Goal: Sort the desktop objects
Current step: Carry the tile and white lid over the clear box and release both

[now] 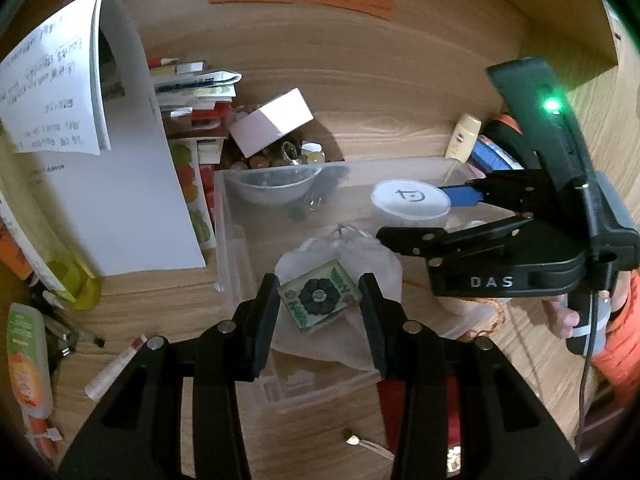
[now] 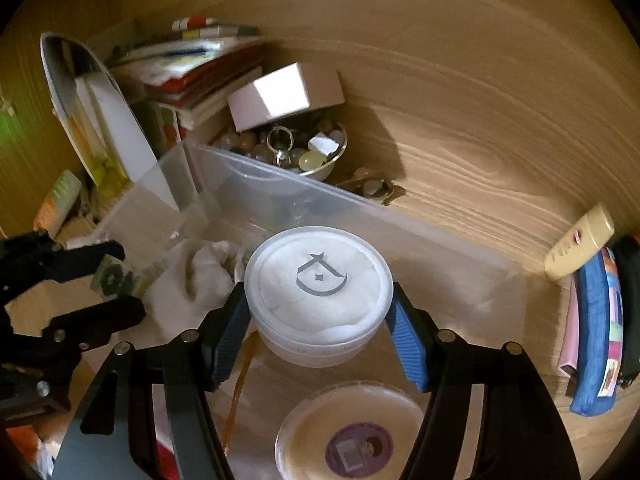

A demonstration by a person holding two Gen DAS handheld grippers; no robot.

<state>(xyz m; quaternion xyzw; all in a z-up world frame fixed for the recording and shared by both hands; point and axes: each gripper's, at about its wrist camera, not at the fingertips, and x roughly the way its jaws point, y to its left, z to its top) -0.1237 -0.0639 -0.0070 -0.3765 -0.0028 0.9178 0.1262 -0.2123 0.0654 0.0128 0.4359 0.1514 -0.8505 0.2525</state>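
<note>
My left gripper (image 1: 320,300) is shut on a square glass tile with a dark flower (image 1: 319,297) and holds it over a clear plastic bin (image 1: 224,216). A white cloth pouch (image 1: 344,256) lies in the bin under it. My right gripper (image 2: 318,316) is shut on a round white jar of cotton pads (image 2: 318,284) and holds it over the bin's (image 2: 360,204) right part. The right gripper also shows in the left wrist view (image 1: 452,208), with the jar (image 1: 410,200). The left gripper with the tile (image 2: 114,278) shows at the left of the right wrist view.
A bowl of beads and rings (image 2: 304,152), a pink box (image 2: 286,92) and stacked books (image 2: 192,68) stand behind the bin. White papers (image 1: 120,160) lean at left. A cream tube (image 2: 580,248) and blue pouch (image 2: 596,332) lie at right. A round tub with purple label (image 2: 352,436) sits below.
</note>
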